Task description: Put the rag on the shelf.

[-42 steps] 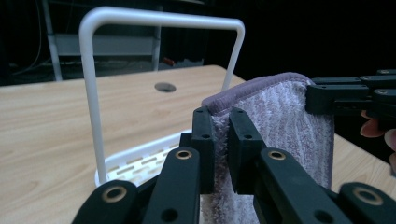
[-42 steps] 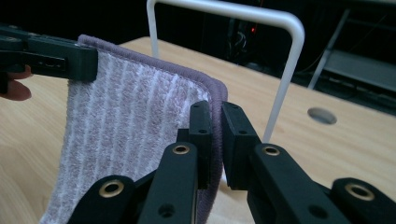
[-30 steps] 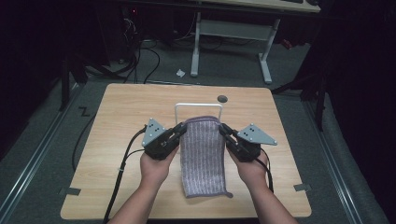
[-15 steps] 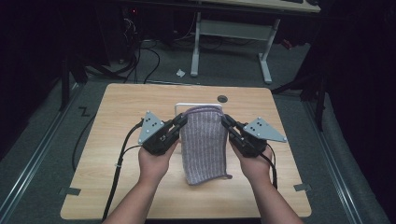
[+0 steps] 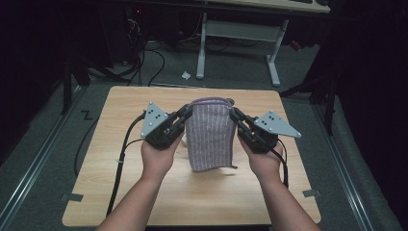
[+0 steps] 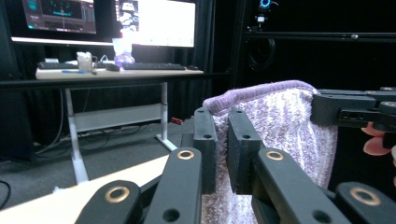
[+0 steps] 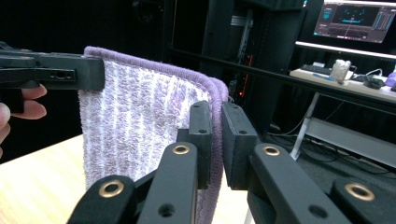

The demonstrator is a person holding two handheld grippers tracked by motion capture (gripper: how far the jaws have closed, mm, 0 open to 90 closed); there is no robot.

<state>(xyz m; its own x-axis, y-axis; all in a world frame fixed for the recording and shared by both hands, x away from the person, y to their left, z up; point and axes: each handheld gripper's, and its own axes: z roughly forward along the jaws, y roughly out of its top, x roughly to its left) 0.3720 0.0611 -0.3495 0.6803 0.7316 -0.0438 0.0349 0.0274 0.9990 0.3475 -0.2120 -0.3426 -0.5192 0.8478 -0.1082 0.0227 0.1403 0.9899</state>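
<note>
A purple striped towel (image 5: pixel 210 132) hangs folded in the air over the wooden table (image 5: pixel 120 110), stretched between both grippers. My left gripper (image 5: pixel 186 113) is shut on the towel's upper left corner. My right gripper (image 5: pixel 234 113) is shut on its upper right corner. In the left gripper view the towel (image 6: pixel 285 126) is pinched between the jaws of the left gripper (image 6: pixel 221 122), and the other gripper holds the far corner at the right. In the right gripper view the towel (image 7: pixel 140 126) has its purple hem clamped in the right gripper (image 7: pixel 216 116). The towel's lower edge hangs just above the tabletop.
Cables (image 5: pixel 122 149) trail from the left gripper across the table and over its near edge. A small dark disc (image 5: pixel 231 101) lies at the table's far side behind the towel. Beyond the table stands a desk with white legs (image 5: pixel 202 48).
Both grippers have lifted the towel off the table and raised it. It now hangs shorter and higher, and the white frame behind it is hidden.
</note>
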